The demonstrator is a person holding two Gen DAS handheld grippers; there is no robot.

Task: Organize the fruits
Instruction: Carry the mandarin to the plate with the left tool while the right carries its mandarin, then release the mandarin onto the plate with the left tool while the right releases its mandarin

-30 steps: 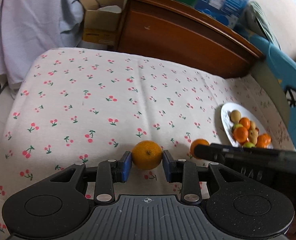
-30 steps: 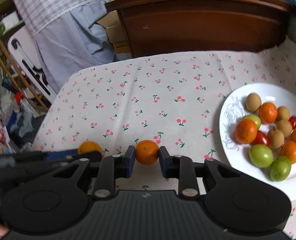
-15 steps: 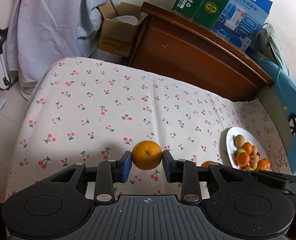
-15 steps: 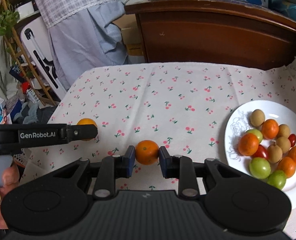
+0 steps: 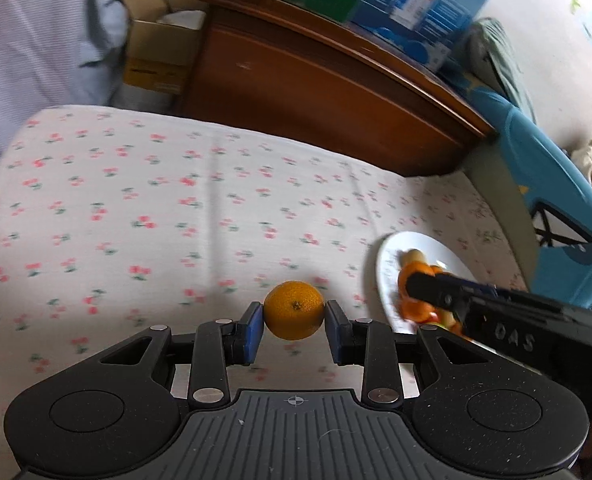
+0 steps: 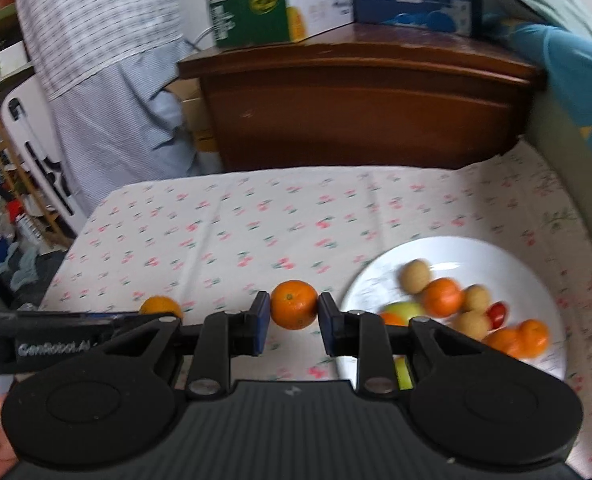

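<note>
My left gripper (image 5: 294, 328) is shut on a yellow-orange mandarin (image 5: 294, 309) and holds it above the cherry-print cloth (image 5: 144, 216). My right gripper (image 6: 294, 320) is shut on a deeper orange mandarin (image 6: 294, 304), held just left of the white plate (image 6: 491, 252). The plate carries several oranges, green fruits, brown round fruits and a red one. In the left wrist view the plate (image 5: 383, 264) lies at the right, partly hidden by the right gripper's body (image 5: 507, 320). In the right wrist view the left gripper's mandarin (image 6: 160, 306) shows at the left.
A dark wooden headboard (image 5: 327, 92) runs along the far edge, with green and blue boxes (image 6: 256, 0) on top. A blue chair (image 5: 551, 208) stands at the right. Hanging clothes (image 6: 108, 60), a cardboard box (image 5: 156, 56) and a shelf (image 6: 4, 184) are at the left.
Both grippers have moved to the right toward the plate with their mandarins still held. The plate is now closer and larger in both views. The views are motion-blurred.
</note>
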